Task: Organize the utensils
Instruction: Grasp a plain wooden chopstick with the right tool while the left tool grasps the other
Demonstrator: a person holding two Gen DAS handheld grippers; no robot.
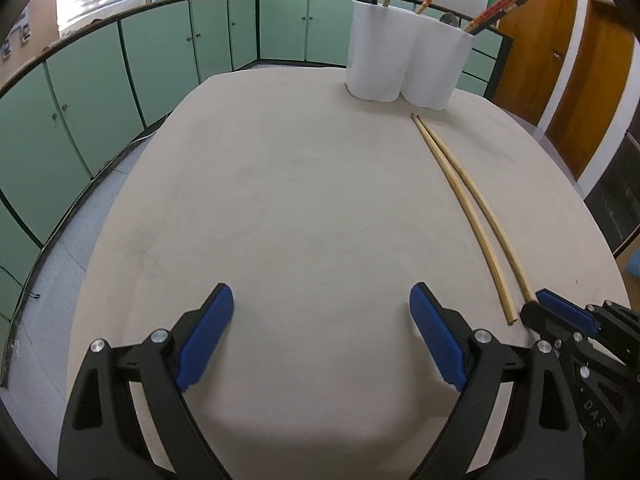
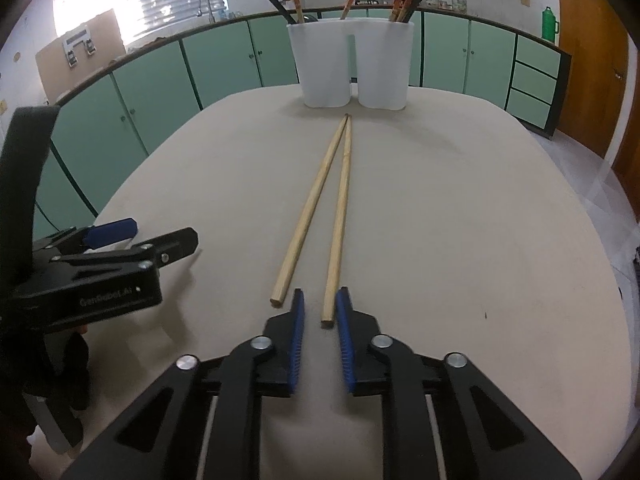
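In the left wrist view, the left gripper point(image 1: 321, 334) sits low in the frame w/ its blue pads point(image 1: 206, 342) far apart, nothing between them, over the tan table point(image 1: 280, 208). To the right, two plain wood chopsticks point(image 1: 464, 208) lie on the table, tips touching at the far end, spreading toward the lower right. The right gripper point(image 1: 560, 312) shows at the lower right, at the near end of one stick. At the upper right stands a white holder point(image 1: 408, 60) w/ two cups, red and dark chopsticks point(image 1: 496, 10) sticking out.

In the right wrist view, the left gripper point(image 2: 132, 236) is at the left edge. At bottom center, the right gripper point(image 2: 320, 308) is narrow, its pads around the near end of the right-hand stick point(image 2: 340, 220), not yet pressed on it. The other stick point(image 2: 312, 208) lies just left, outside the pads. The holder point(image 2: 352, 64) is at top center.
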